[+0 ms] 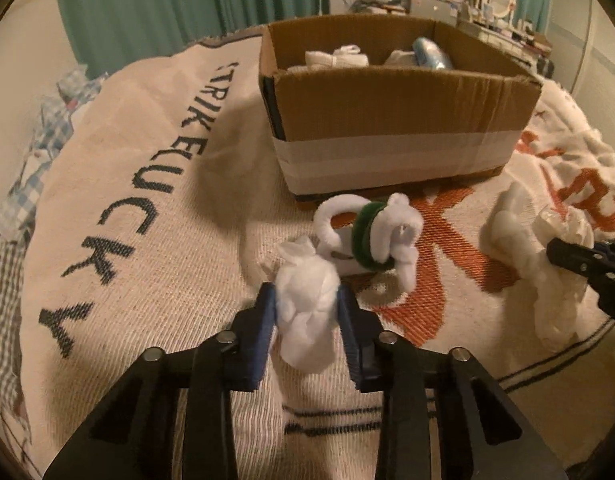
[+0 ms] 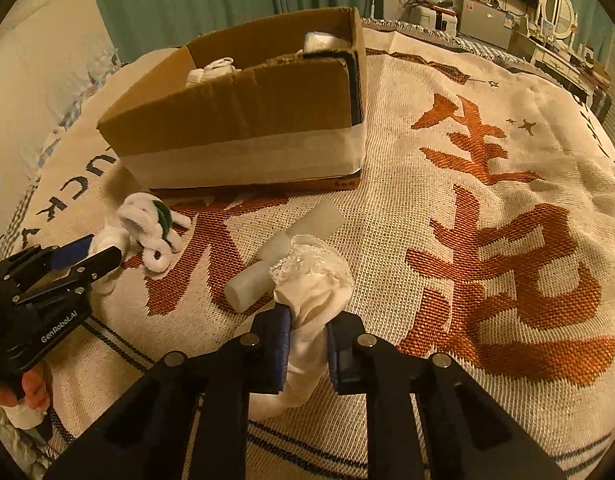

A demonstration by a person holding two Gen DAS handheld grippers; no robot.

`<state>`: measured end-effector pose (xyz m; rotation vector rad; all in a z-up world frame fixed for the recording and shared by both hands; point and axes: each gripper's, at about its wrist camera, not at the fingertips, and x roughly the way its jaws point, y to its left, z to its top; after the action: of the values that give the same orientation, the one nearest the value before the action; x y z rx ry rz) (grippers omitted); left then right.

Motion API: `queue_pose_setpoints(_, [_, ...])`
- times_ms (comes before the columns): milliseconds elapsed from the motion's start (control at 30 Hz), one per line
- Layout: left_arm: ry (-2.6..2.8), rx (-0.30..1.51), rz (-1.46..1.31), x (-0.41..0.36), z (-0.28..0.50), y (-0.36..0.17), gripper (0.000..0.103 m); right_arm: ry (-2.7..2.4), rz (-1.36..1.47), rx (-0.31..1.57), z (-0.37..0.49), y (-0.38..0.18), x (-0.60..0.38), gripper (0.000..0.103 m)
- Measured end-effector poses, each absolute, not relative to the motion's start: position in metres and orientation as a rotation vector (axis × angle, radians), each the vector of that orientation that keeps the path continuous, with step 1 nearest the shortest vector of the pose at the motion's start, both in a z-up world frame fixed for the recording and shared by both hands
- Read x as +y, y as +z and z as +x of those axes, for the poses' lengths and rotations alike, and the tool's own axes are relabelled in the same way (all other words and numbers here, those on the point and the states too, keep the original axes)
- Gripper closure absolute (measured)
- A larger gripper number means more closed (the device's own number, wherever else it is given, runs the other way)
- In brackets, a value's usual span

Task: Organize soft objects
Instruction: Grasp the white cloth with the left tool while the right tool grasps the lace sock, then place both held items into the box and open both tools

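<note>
My left gripper point(image 1: 307, 300) is shut on a white soft sock-like bundle point(image 1: 307, 312) just above the blanket. Beyond it lies a white plush toy with a green collar point(image 1: 375, 236). My right gripper point(image 2: 307, 320) is shut on a cream lace-trimmed sock point(image 2: 311, 292). A white foam cross-shaped piece point(image 2: 283, 256) lies just ahead of it. The cardboard box point(image 1: 395, 120) stands further back and holds white soft items and a blue one point(image 1: 429, 54). In the right wrist view the left gripper point(image 2: 99, 258) shows at the left, beside the plush toy point(image 2: 151, 228).
A woven cream blanket with orange characters point(image 2: 487, 220) and dark letters point(image 1: 147, 184) covers the bed. Checked fabric point(image 1: 31, 168) lies at the left edge. Green curtains point(image 1: 187, 0) and a cluttered dresser point(image 1: 499, 20) stand behind the bed.
</note>
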<state>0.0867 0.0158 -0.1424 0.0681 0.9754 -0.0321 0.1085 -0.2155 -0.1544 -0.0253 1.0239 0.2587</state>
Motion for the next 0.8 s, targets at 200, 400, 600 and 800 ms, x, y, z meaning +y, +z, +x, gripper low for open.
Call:
queue_pose_setpoints(200, [-0.1, 0.943, 0.039, 0.019, 0.063, -0.127, 0.074, 0.268, -0.014, 1.002, 0.093, -0.146, -0.215, 0.089])
queue_pose_setpoints(400, [-0.128, 0.918, 0.009, 0.021, 0.047, -0.11, 0.074, 0.276, 0.0, 0.971, 0.079, -0.132, -0.216, 0.09])
queue_pose_setpoints(600, [-0.141, 0.864, 0.023, 0.014, 0.039, -0.084, 0.074, 0.285, -0.015, 0.897, 0.067, -0.097, -0.215, 0.09])
queue_pose_setpoints(800, [-0.154, 0.777, 0.012, 0.012, 0.044, -0.042, 0.074, 0.306, -0.027, 0.8, 0.067, -0.046, -0.211, 0.09])
